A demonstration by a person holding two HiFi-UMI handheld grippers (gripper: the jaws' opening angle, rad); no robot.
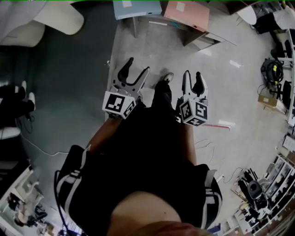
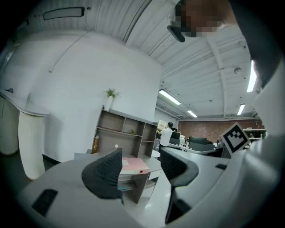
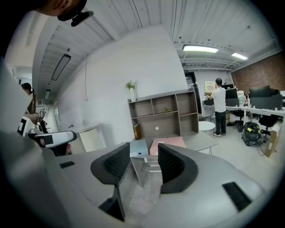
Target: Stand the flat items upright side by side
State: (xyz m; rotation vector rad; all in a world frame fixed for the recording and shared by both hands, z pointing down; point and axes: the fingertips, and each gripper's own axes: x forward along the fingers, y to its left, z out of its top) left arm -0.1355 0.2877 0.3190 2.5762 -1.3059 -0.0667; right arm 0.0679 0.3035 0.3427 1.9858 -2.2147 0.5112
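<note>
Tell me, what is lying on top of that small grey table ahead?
A light blue folder and a pink folder lie flat, side by side, on the table. Whatever is under them is covered.

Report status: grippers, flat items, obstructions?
Left gripper open, empty; right gripper open, empty. Blue flat item and pink flat item lie flat side by side on the desk ahead, untouched. Only floor between, no obstruction seen.
</note>
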